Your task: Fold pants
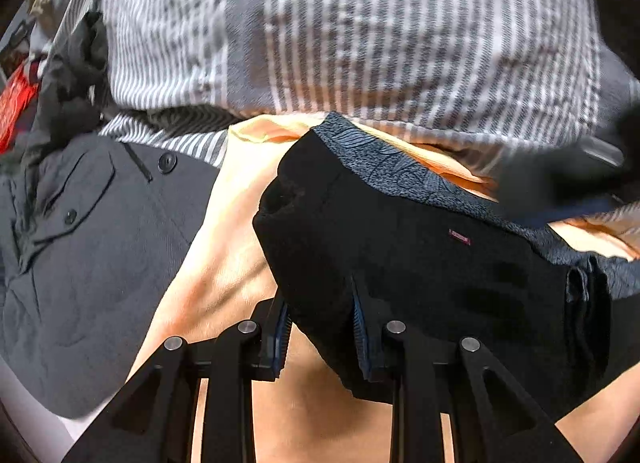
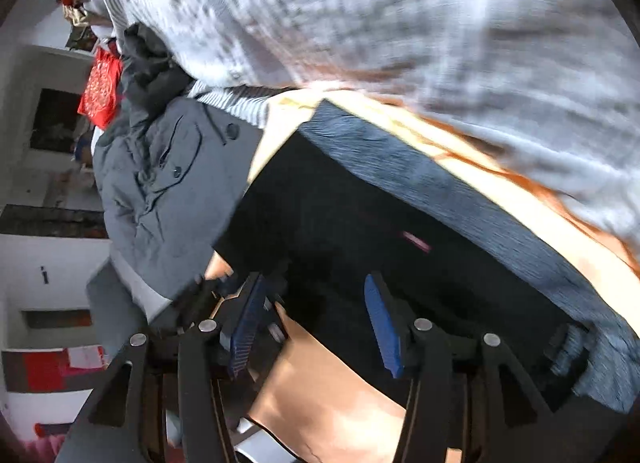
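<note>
Covering the bed, peach sheet (image 1: 224,263) under striped quilt (image 1: 400,43).

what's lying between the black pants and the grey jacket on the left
A strip of peach-orange sheet separates the black pants from the grey jacket, clearest in the left wrist view.

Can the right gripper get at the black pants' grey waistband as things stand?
Probably yes: the right gripper stands open over the black pants, and nothing covers the grey waistband just beyond it.

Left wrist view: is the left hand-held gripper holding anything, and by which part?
The left hand-held gripper appears closed on the black pants, pinching the near fabric edge, away from the grey patterned waistband.
</note>
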`<state>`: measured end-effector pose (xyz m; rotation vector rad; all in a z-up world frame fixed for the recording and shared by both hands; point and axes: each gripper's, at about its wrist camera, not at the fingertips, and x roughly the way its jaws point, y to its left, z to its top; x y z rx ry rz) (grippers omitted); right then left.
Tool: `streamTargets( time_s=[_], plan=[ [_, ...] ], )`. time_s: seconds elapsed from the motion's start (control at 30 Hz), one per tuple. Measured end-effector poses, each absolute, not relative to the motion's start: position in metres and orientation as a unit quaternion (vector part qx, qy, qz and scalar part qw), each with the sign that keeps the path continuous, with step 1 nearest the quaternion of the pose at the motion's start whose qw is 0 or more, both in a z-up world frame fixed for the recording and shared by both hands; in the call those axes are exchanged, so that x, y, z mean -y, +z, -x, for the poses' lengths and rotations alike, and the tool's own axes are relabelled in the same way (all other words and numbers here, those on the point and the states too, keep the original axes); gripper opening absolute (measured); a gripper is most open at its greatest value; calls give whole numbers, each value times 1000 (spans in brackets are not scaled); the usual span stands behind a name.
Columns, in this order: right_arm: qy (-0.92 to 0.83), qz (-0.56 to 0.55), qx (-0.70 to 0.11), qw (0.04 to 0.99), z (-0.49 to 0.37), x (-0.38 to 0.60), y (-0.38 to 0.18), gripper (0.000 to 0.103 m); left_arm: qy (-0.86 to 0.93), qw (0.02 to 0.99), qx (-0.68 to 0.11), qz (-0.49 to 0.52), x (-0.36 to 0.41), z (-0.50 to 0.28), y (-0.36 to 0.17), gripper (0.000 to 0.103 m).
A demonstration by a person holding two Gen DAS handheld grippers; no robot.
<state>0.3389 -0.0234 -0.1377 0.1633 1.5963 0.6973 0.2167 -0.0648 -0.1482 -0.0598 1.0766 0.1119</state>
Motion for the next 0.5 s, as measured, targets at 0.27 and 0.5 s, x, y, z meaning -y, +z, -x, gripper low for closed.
streamTargets(
  time_s=[0.27, 0.5],
  plan=[
    [317, -71, -718, 616, -353, -21, -168, 61, 40, 864, -500, 50, 61, -213, -152, 28],
    [333, -67, -716, 610, -361, -52, -179, 64, 34, 870, -490, 40, 61, -208, -155, 28]
  ],
)
